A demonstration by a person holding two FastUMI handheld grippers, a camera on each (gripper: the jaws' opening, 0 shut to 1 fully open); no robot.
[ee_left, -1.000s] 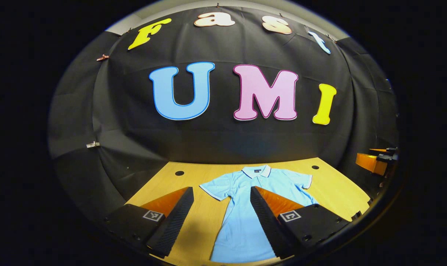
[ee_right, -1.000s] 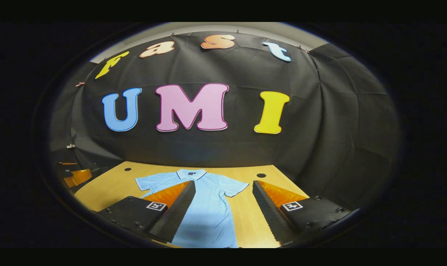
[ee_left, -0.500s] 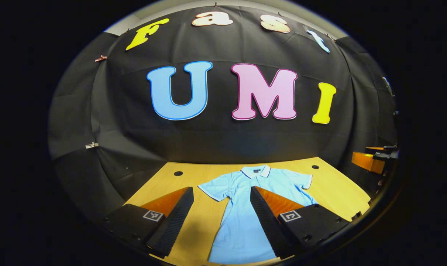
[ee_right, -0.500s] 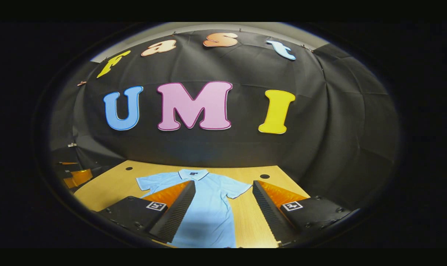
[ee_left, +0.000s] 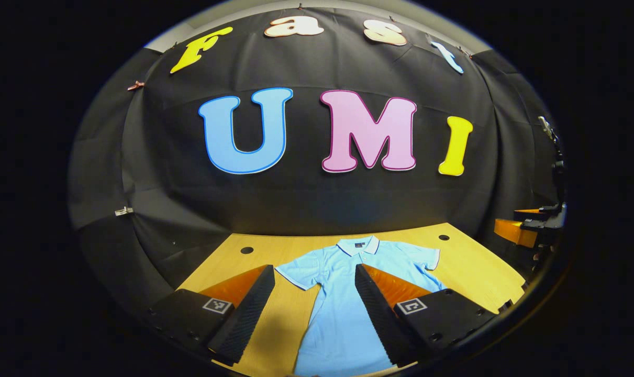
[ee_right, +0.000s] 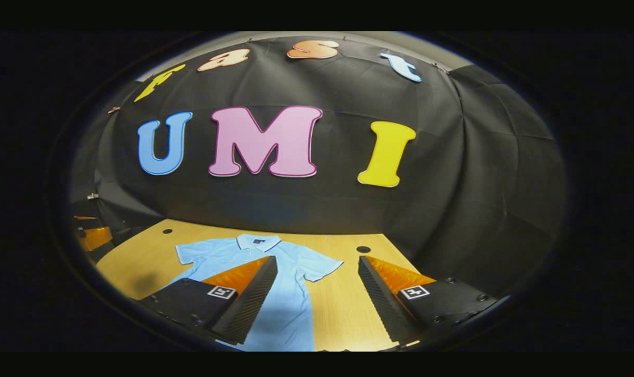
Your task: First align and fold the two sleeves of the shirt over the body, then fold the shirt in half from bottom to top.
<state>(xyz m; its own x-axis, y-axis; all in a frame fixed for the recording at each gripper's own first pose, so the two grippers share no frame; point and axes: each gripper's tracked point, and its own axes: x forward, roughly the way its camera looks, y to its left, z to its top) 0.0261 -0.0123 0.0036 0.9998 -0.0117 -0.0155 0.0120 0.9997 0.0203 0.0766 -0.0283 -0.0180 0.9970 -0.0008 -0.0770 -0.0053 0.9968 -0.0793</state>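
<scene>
A pale blue shirt (ee_left: 343, 309) is lying flat on the bench (ee_left: 474, 272), sleeves spread. The left gripper (ee_left: 311, 309) and right gripper (ee_right: 317, 301) are hovering above, jaws open and empty. Pinching too deep risks dragging the body along.

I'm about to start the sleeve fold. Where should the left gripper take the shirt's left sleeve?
Probably at the sleeve's trimmed cuff, coming from the table's outer side: the shirt lies flat, sleeve spread outward, its free edge on bare table. The left gripper is open.
</scene>
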